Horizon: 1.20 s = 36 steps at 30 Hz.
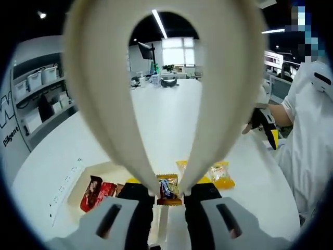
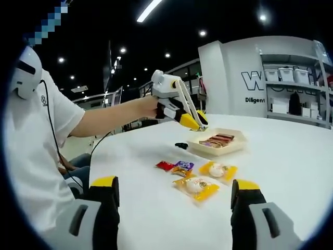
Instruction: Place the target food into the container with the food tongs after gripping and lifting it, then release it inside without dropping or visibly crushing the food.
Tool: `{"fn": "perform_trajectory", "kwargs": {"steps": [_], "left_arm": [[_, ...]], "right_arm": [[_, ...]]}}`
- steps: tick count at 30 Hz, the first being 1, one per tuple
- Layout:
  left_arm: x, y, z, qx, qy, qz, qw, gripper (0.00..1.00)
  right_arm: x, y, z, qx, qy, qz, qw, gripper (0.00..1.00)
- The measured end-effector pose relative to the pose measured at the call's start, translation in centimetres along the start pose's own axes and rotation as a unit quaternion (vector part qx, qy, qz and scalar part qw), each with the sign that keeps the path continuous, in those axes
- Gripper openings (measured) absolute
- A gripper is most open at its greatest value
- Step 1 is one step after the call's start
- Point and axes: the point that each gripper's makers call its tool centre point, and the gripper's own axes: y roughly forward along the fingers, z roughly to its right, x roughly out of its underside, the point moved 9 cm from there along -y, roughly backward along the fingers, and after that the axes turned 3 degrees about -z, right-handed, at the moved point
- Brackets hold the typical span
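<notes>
My left gripper (image 1: 169,202) is shut on the two arms of cream food tongs (image 1: 99,78), which arch up over the view. The tong tips meet on a small gold-and-brown wrapped candy (image 1: 168,188), which looks held between them. In the right gripper view, the left gripper (image 2: 171,99) hangs in a person's hand, with the tongs (image 2: 190,107) slanting down to the near rim of a cream tray (image 2: 225,149). That tray (image 1: 78,188) holds red and brown wrapped snacks (image 1: 96,192). My right gripper (image 2: 175,185) stands open with nothing between its fingers.
On the white table lie a red candy (image 2: 165,165), a purple-and-orange candy (image 2: 183,167) and two yellow packets (image 2: 218,170) (image 2: 196,188). A small black object (image 2: 181,145) lies left of the tray. A person in white sits at the table's edge (image 1: 307,130). Shelves (image 2: 294,78) line the wall.
</notes>
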Motion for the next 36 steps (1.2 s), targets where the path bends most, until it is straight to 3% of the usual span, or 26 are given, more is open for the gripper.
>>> {"fn": "perform_trajectory", "kwargs": {"steps": [20,36], "left_arm": [[-0.7,3.8,-4.8,-0.022,-0.004,-0.005,0.9997,0.20],[0.1,7.0,-7.5,-0.033,-0.003,-0.030,0.9990,0.20]], "right_arm": [[0.1,-0.4,0.4,0.003,0.000,-0.003,1.0000,0.89],[0.0,-0.8,0.9,0.011,-0.001,-0.008,0.9999,0.89]]}}
